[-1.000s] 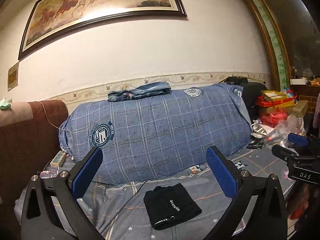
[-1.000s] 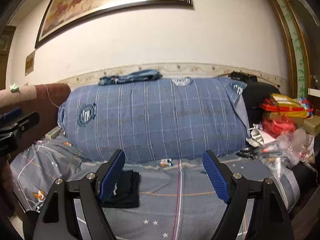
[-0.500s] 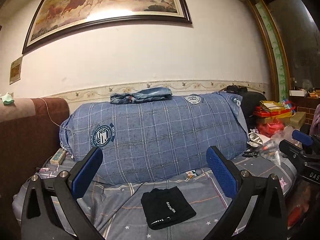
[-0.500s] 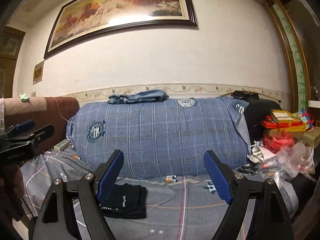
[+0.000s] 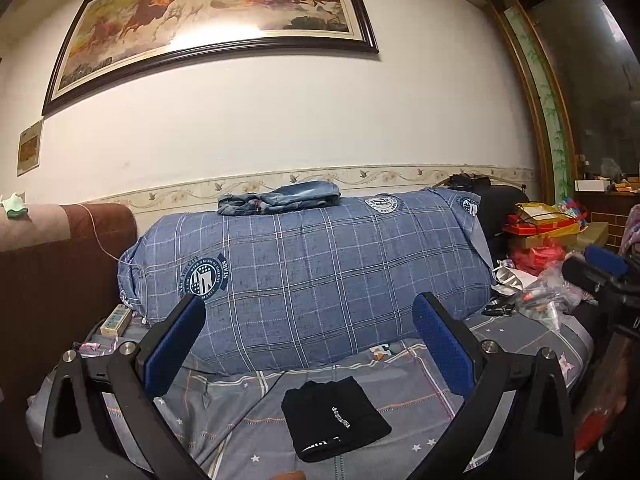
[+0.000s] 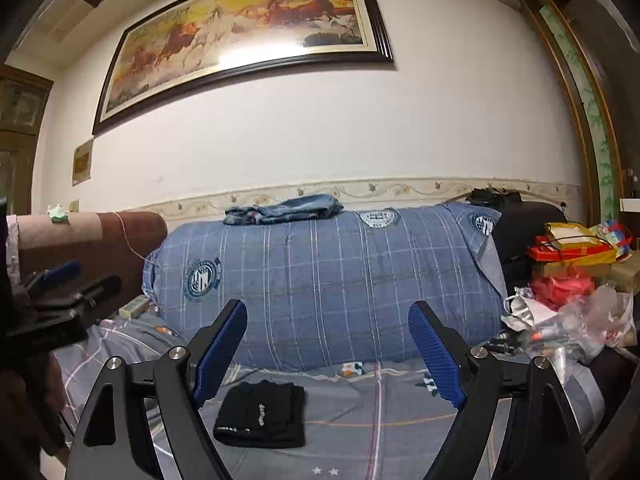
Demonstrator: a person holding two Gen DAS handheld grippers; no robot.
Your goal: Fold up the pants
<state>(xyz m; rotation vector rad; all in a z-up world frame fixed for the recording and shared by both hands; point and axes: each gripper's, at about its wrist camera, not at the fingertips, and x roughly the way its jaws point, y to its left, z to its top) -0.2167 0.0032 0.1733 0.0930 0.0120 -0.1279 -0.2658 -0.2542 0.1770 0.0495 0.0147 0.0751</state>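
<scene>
Black pants (image 5: 335, 423) lie folded into a small flat rectangle on the grey patterned bed sheet (image 5: 404, 396); they also show in the right wrist view (image 6: 262, 414). My left gripper (image 5: 308, 340) is open and empty, raised above and behind the pants. My right gripper (image 6: 328, 346) is open and empty, raised to the right of the pants. The right gripper shows at the right edge of the left wrist view (image 5: 600, 272); the left gripper shows at the left edge of the right wrist view (image 6: 64, 284).
A big rolled blue plaid quilt (image 5: 312, 276) lies along the wall with folded jeans (image 5: 280, 200) on top. A brown armrest (image 6: 80, 236) is at the left. Bags and boxes (image 6: 576, 280) pile at the right. A power strip (image 5: 116, 319) lies left of the quilt.
Both grippers have lifted and tilted upward, away from the folded pants, so more wall and painting shows. Both stay open. The pants have not moved.
</scene>
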